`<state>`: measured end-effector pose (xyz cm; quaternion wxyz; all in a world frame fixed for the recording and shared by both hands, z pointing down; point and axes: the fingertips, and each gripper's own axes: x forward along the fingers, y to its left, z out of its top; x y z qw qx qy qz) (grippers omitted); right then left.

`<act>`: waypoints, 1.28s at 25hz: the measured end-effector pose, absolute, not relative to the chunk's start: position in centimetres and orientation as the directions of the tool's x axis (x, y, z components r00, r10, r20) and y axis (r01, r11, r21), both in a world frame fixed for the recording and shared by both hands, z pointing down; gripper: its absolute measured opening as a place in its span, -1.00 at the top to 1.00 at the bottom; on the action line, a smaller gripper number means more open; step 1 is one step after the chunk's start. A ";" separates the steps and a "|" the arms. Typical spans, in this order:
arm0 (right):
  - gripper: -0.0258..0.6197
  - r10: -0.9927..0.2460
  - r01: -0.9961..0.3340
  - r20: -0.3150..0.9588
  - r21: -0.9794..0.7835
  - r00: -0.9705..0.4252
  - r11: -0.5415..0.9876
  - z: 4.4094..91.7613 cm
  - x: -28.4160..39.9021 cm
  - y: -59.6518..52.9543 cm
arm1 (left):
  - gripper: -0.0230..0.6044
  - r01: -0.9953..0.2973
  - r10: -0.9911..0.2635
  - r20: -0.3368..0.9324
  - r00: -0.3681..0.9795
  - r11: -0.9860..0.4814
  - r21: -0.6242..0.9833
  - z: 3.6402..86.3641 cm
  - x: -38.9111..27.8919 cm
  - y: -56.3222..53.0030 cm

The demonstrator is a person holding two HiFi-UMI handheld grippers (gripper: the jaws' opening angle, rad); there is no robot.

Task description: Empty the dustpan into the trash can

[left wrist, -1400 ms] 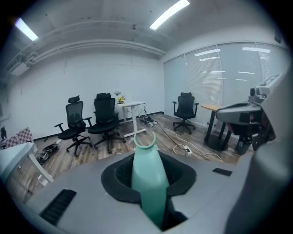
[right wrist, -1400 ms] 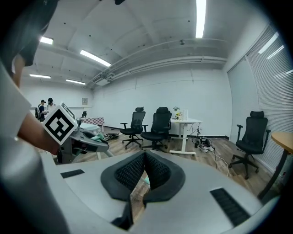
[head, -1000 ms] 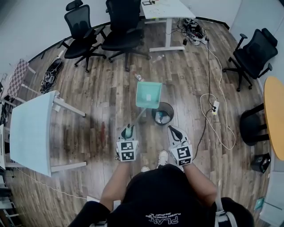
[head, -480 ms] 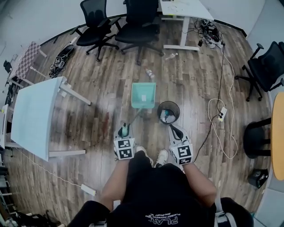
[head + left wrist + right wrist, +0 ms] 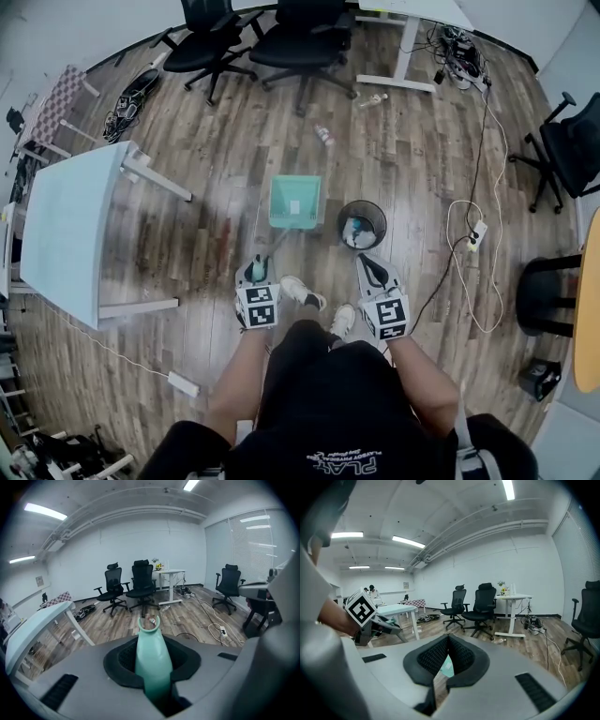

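A teal dustpan [image 5: 294,202] hangs low over the wooden floor, its pan just left of the small black trash can [image 5: 361,225], which holds some rubbish. The thin handle runs back to my left gripper [image 5: 258,272], which is shut on its teal grip [image 5: 152,663]. In the left gripper view the dark pads [image 5: 117,660] press on either side of that grip. My right gripper [image 5: 373,272] stays near the can's front side, shut with nothing in it. The pan [image 5: 446,667] shows through the slit below its pads in the right gripper view.
Black office chairs [image 5: 298,42] and a white desk stand at the back, a white table [image 5: 70,234] at the left. A cable and power strip [image 5: 473,234] lie right of the can, a bottle [image 5: 324,137] beyond the dustpan. My shoes [image 5: 305,295] are between the grippers.
The dustpan has swung left, away from the can, and come down toward the floor. Both grippers have sunk and drawn nearer to my feet.
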<state>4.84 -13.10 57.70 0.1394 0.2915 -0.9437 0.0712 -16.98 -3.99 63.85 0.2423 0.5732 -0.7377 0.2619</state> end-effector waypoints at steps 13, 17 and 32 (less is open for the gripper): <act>0.87 -0.474 -0.534 0.375 -0.069 -0.797 0.843 62.2 1.3 -14.6 | 0.61 -0.972 -0.634 0.746 -0.207 0.219 -0.084 71.5 -19.2 -4.6; 0.87 -0.464 -0.532 0.400 -0.073 -0.790 0.843 63.6 0.9 -14.8 | 0.61 -0.974 -0.611 0.767 -0.196 0.209 -0.082 73.2 -19.8 -5.1; 0.87 -0.427 -0.534 0.483 -0.103 -0.764 0.839 68.1 -0.3 -15.0 | 0.61 -0.977 -0.519 0.838 -0.167 0.201 -0.070 79.7 -21.0 -5.6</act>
